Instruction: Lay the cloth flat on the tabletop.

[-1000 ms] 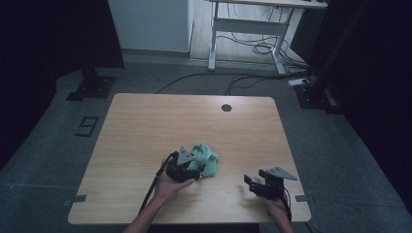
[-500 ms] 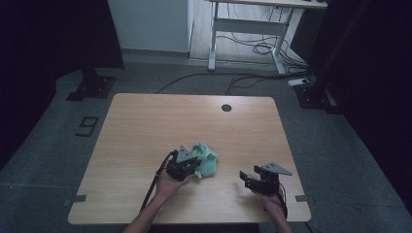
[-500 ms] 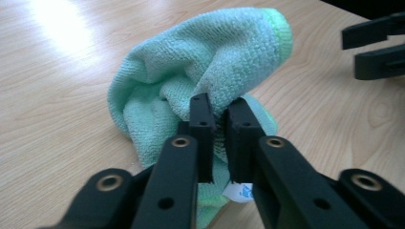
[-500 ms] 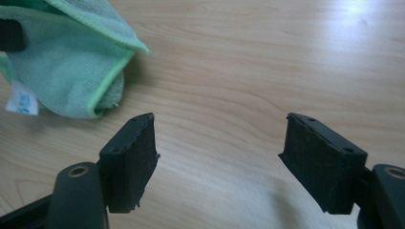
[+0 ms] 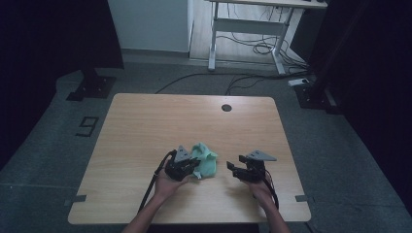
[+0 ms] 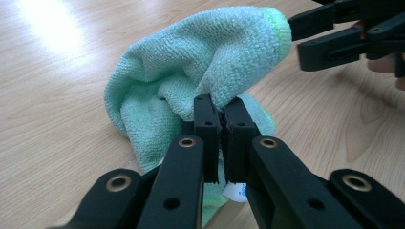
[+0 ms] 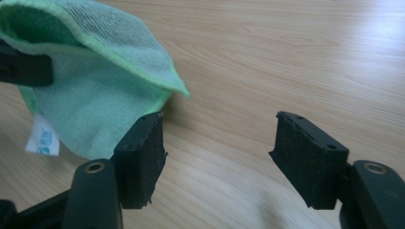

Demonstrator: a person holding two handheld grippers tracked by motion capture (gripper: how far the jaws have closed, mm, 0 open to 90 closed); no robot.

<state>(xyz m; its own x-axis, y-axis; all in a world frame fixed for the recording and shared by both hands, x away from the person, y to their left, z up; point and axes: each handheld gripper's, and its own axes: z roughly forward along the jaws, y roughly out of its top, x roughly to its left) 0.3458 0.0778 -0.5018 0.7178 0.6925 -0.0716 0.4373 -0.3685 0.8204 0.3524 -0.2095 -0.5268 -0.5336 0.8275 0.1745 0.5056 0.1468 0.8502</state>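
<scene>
A crumpled mint-green cloth [image 5: 206,162] lies on the wooden table [image 5: 194,121], near its front edge. My left gripper [image 6: 217,107] is shut on a raised fold of the cloth [image 6: 200,62]. A white label [image 7: 43,138] hangs from the cloth's lower edge. My right gripper [image 7: 222,138] is open; its jaws have just been closing a little, with nothing between them. It stands just right of the cloth's [image 7: 95,86] pointed corner without touching it. In the high view the left gripper [image 5: 194,167] and right gripper [image 5: 232,167] face each other across the cloth.
A round cable hole [image 5: 226,108] sits at the table's far edge. Bare wood lies behind the cloth. Beyond the table stand a white desk frame [image 5: 243,29] with loose cables [image 5: 252,46] and dark stands on the floor.
My right gripper has moved left toward the cloth and now stands close to its corner. My left hand has stayed in place at the cloth.
</scene>
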